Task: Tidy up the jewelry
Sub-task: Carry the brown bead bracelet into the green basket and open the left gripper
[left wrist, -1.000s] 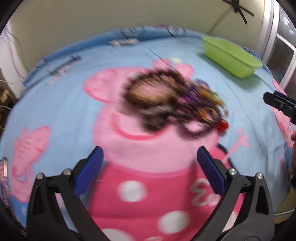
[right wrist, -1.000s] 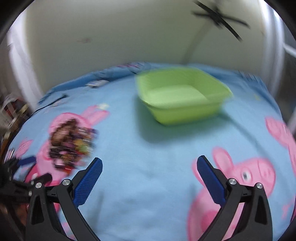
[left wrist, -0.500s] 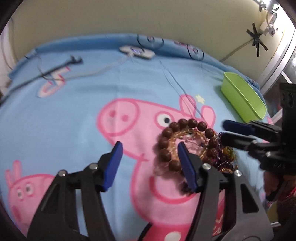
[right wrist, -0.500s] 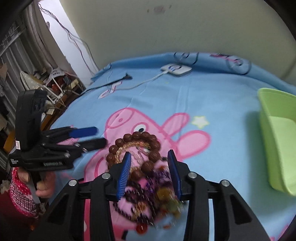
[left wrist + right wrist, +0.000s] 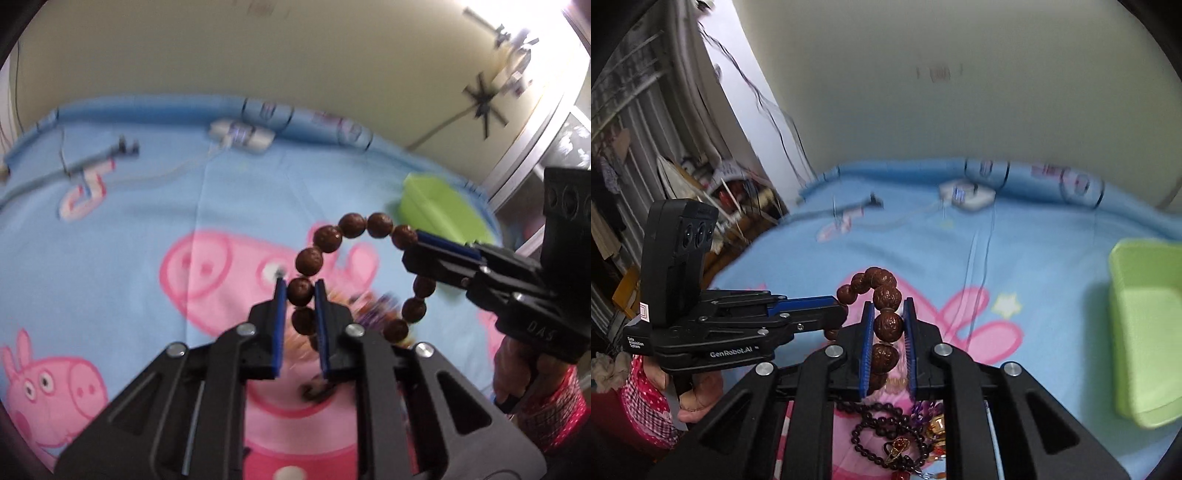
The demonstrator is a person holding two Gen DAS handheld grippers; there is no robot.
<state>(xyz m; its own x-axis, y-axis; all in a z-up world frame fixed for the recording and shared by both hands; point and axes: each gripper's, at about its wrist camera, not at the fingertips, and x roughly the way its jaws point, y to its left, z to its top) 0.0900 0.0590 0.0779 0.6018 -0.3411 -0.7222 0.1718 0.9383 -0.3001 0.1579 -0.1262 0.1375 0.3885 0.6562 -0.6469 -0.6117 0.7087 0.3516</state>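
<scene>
In the left wrist view, the left hand-held gripper point(image 5: 299, 291) sits nearest, its blue pads nearly together and pressed on one dark brown bead of the wooden bead bracelet point(image 5: 354, 225); its jaws have just been closing onto that bead. The bracelet hangs as an open loop above the blanket point(image 5: 147, 206), arcing up and to the right from those pads to the right hand-held gripper point(image 5: 417, 240), which comes in from the right and pinches a bead on the loop's far side. In the right wrist view, the right hand-held gripper point(image 5: 888, 314) has its pads clamped on a large wrinkled bead of the same bracelet point(image 5: 882, 280), with more beads strung between the fingers nearer the camera; its jaws too have just been closing. The left hand-held gripper point(image 5: 838, 306) reaches in from the left and touches the loop just beside it. Under the right gripper, near the camera, lies the jewelry pile point(image 5: 897, 439) on the pink pig print. Farther right stands the green bin point(image 5: 1145, 325), well apart from the bracelet. At the far edge of the bed lies a white charger point(image 5: 967, 195) with its cable.
</scene>
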